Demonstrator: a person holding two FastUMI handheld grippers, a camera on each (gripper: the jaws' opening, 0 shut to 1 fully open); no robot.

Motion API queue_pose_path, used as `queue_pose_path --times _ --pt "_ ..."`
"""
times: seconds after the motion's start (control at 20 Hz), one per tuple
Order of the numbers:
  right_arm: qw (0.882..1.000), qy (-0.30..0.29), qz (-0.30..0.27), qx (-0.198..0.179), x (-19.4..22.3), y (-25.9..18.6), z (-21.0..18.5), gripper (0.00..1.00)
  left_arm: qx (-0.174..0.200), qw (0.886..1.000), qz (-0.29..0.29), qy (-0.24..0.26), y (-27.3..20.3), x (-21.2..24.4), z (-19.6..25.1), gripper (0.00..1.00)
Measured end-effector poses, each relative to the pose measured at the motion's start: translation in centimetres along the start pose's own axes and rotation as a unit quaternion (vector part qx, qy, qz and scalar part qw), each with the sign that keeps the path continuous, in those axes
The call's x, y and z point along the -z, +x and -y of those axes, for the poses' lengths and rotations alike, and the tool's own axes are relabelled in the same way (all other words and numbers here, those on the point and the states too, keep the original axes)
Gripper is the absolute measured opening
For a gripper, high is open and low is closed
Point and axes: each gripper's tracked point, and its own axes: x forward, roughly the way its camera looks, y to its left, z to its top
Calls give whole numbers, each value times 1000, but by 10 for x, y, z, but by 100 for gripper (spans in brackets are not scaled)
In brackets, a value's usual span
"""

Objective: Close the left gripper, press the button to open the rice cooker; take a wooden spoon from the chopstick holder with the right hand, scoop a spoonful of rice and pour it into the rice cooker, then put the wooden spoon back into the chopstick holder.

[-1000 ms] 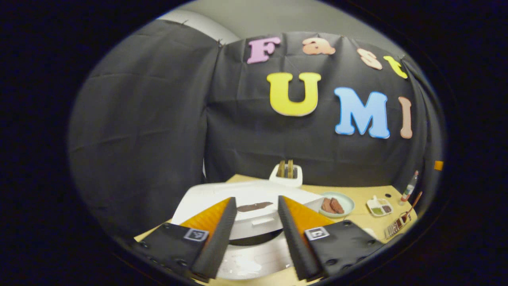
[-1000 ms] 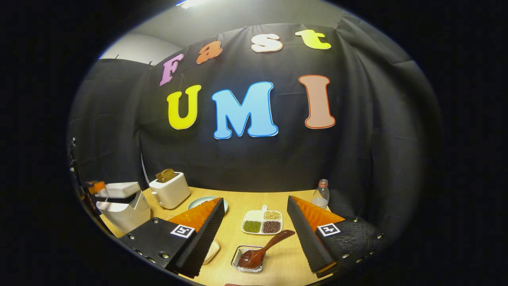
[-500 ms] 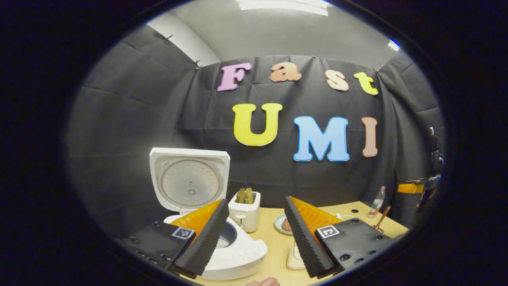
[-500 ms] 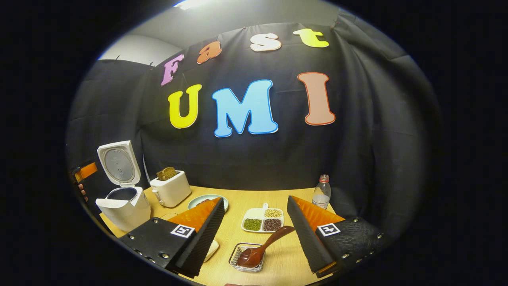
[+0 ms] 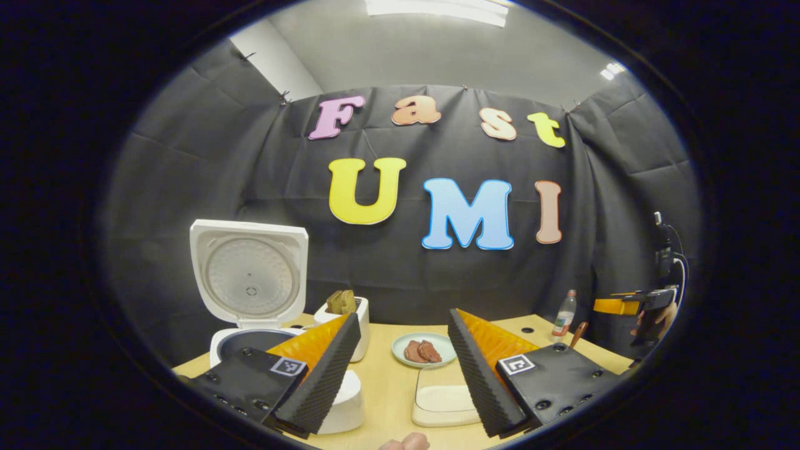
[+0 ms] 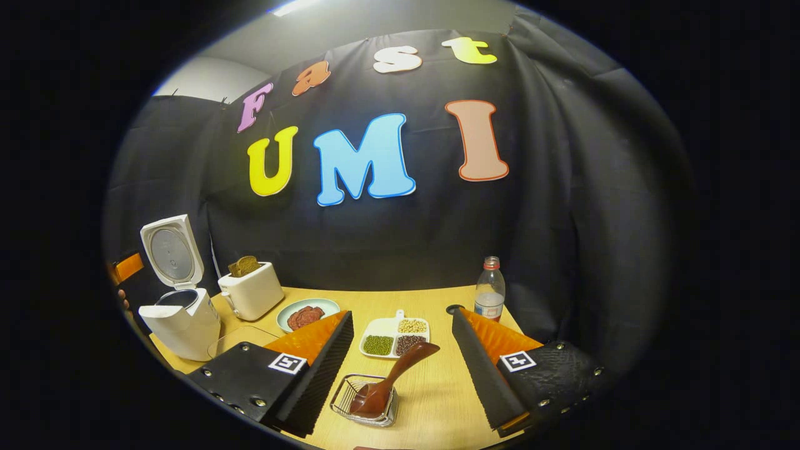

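Rice cooker [image 5: 250, 294] stands at the left end of the desk [image 5: 387, 387], lid up and upright, ribbed inner face of the lid toward the left gripper view; inner pot rim visible below it. In the right gripper view the same cooker [image 6: 178, 306] sits at the far left of the desk [image 6: 431, 400], lid raised. Left hand-held gripper [image 5: 403, 375]: fingers spread wide, nothing between them, held above the desk just right of the cooker. Right hand-held gripper [image 6: 400, 375]: fingers also wide apart and empty, hovering over the wire chopstick holder [image 6: 365, 409]. Wooden spoon [image 6: 390, 381] lies in that holder, bowl down in the basket, handle slanting up and to the right, between the two fingers but touching neither. Just behind the holder is a white divided dish [image 6: 394, 337] with green, dark and pale grains. Toaster [image 6: 250, 290] with bread stands beside the cooker; a plate [image 6: 306, 312] with brown food lies near it. Plastic bottle [image 6: 489, 294] stands upright at the back right of the desk.
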Motion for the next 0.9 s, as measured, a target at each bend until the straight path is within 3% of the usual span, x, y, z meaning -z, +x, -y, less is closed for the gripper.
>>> queue_pose_path --times 0.2,0.45,0.75,0.9 --pt "1000 6 -4 10 26 14 14 97 13 1000 6 -4 -1 4 14 99" --pt "999 33 -23 20 56 32 28 97 10 1000 6 27 -2 8 18 99" --pt "997 65 -43 8 78 49 27 97 17 999 8 38 -1 6 30 99" --pt "996 73 -46 21 82 72 28 98 25 999 1 34 1 11 39 99"
